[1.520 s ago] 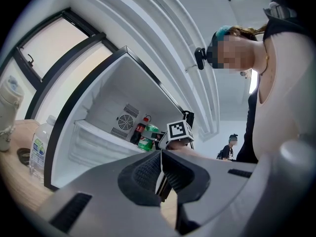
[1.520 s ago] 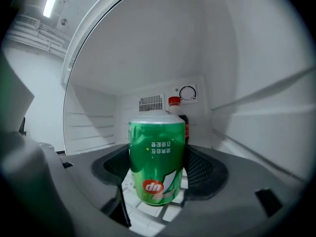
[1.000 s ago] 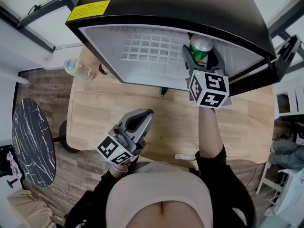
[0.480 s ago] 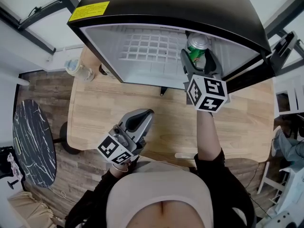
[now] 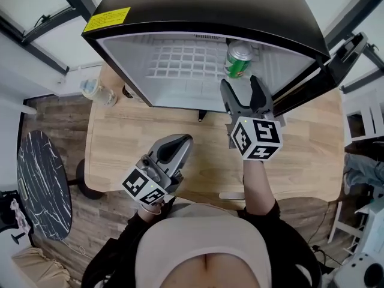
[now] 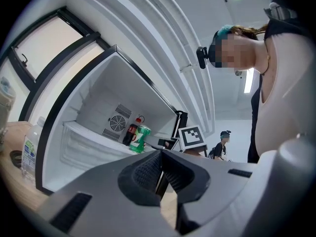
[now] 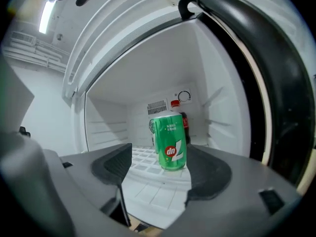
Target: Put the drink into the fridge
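A green drink can (image 5: pixel 238 59) (image 7: pixel 169 141) (image 6: pixel 139 138) stands upright on the white wire shelf (image 5: pixel 180 62) (image 7: pixel 148 162) of the open small black fridge (image 5: pixel 198 5). A dark cola bottle (image 7: pixel 178 120) (image 6: pixel 130 131) with a red cap stands behind the can. My right gripper (image 5: pixel 243 90) (image 7: pixel 160 169) is open just outside the fridge mouth, with its jaws spread clear of the can. My left gripper (image 5: pixel 182 144) (image 6: pixel 159 169) is shut and empty over the wooden table (image 5: pixel 120 143), pointing toward the fridge.
The fridge door (image 5: pixel 345 56) hangs open at the right. A clear plastic water bottle (image 5: pixel 96 90) (image 6: pixel 30 147) lies at the table's left, beside the fridge. A round dark marble table (image 5: pixel 42 185) stands on the floor at far left. Another person (image 6: pixel 222 142) stands in the background.
My right gripper has let go of the green can and drawn back out of the fridge toward me. The can stays on the shelf. The left gripper has not moved.
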The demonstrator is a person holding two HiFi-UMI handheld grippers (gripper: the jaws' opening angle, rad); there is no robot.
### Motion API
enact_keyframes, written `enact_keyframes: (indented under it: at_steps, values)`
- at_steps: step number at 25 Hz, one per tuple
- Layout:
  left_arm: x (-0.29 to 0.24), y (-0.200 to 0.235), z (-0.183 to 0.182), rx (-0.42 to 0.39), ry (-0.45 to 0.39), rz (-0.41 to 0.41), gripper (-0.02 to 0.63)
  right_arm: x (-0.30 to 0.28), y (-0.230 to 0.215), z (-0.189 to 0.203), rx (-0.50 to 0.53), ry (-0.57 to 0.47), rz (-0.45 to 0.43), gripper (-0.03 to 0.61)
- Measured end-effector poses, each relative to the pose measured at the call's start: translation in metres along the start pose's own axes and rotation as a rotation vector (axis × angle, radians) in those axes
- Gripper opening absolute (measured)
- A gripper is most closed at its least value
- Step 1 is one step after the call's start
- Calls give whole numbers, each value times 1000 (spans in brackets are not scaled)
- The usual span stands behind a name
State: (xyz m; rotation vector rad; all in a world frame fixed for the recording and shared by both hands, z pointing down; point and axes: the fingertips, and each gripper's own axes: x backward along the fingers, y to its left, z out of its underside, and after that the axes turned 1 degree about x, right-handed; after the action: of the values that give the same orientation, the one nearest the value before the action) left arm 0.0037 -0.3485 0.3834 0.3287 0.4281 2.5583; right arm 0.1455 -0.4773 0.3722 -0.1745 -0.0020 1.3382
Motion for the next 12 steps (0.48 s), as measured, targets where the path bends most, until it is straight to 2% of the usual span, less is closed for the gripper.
enact_keyframes:
  at_steps: [4, 12]
  values:
    - [-10, -8, 1, -3, 3, 33, 12, 18, 4, -2, -12, -13, -23, 344]
    - [-27, -22, 0, -13, 8, 89, 12, 52, 8, -13, 41, -30, -56, 344]
